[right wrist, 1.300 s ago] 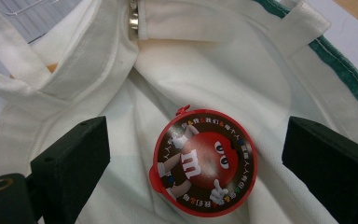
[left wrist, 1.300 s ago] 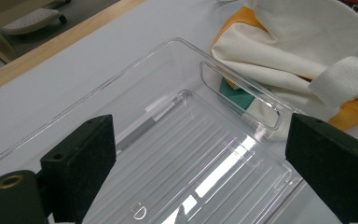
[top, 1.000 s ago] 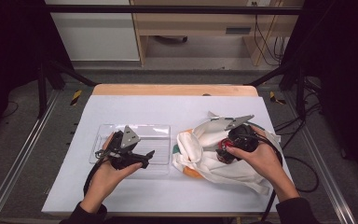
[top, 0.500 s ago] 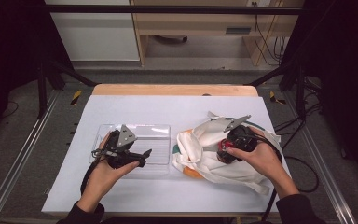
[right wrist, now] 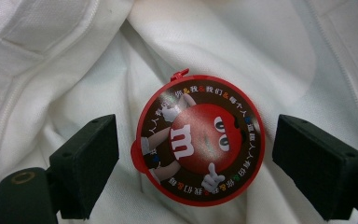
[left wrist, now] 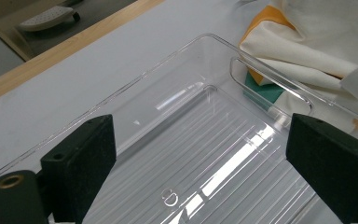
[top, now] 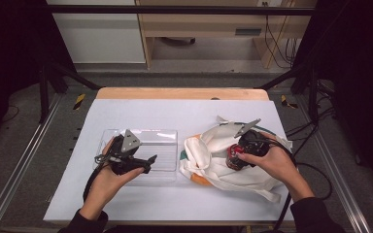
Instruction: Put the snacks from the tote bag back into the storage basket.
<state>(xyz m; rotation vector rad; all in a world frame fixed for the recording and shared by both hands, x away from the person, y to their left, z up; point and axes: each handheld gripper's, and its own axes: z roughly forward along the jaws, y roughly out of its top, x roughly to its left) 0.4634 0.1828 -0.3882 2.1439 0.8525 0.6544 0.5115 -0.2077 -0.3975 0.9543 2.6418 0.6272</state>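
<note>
A round candy tub with a red lid (right wrist: 200, 140) lies in the folds of a white cloth bag (right wrist: 214, 42). My right gripper (right wrist: 200, 158) is open, one jaw on each side of the lid with a gap to each. In the high view the tub (top: 232, 159) sits on the bag (top: 209, 145) at the table's right, under the right gripper (top: 236, 154). My left gripper (left wrist: 203, 158) is open over an empty clear plastic tray (left wrist: 191, 121) with nothing between its jaws. From above, the left gripper (top: 148, 164) hovers over the tray's (top: 145, 131) near half.
The bag's orange and green patches (left wrist: 261, 84) touch the tray's right end. A pale sheet (top: 175, 114) covers the table, with a wooden strip (top: 179, 93) at its far edge. Metal frame rails (top: 24, 165) run along both sides. A cable (top: 315, 170) trails off right.
The left gripper has eased slightly toward me over the tray. The right gripper has stayed over the tub, open throughout.
</note>
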